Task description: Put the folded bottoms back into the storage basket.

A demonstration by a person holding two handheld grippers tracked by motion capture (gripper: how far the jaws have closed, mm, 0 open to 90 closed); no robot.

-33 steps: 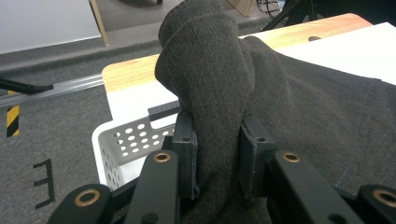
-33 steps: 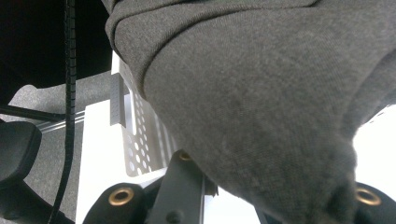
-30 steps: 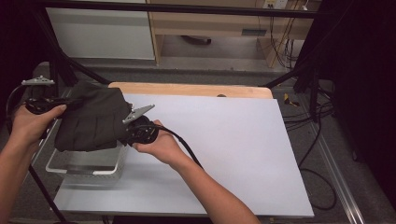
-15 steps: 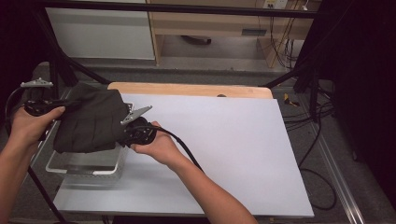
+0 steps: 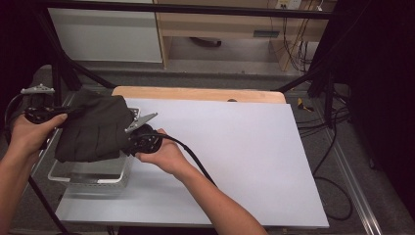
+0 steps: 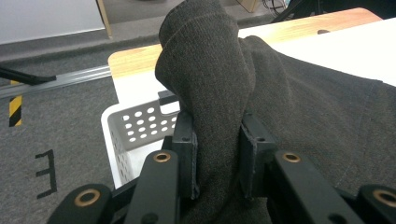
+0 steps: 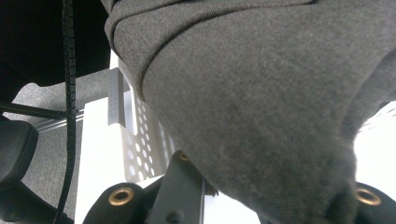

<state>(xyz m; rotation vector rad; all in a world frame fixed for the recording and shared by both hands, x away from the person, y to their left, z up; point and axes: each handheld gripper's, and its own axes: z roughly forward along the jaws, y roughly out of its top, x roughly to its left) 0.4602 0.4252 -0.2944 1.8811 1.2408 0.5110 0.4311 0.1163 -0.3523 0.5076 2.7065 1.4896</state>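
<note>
Cloth [image 5: 95, 129] lower over white table [image 5: 235, 147]

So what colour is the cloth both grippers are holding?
Dark charcoal grey knit cloth, best seen in the left gripper view.

Over the last second we see the dark grey cloth [image 5: 95, 129], pinched at each end between a gripper's jaws, sink a little toward the white perforated basket [image 5: 90, 176]. The left gripper [image 5: 58, 113] and the hand behind it have dropped slightly and eased toward the person. The right gripper [image 5: 132, 142] has also come down a touch. The cloth now covers a bit more of the basket's far rim than it did, though the shift is small and we may be overreading it from the high view.
</note>
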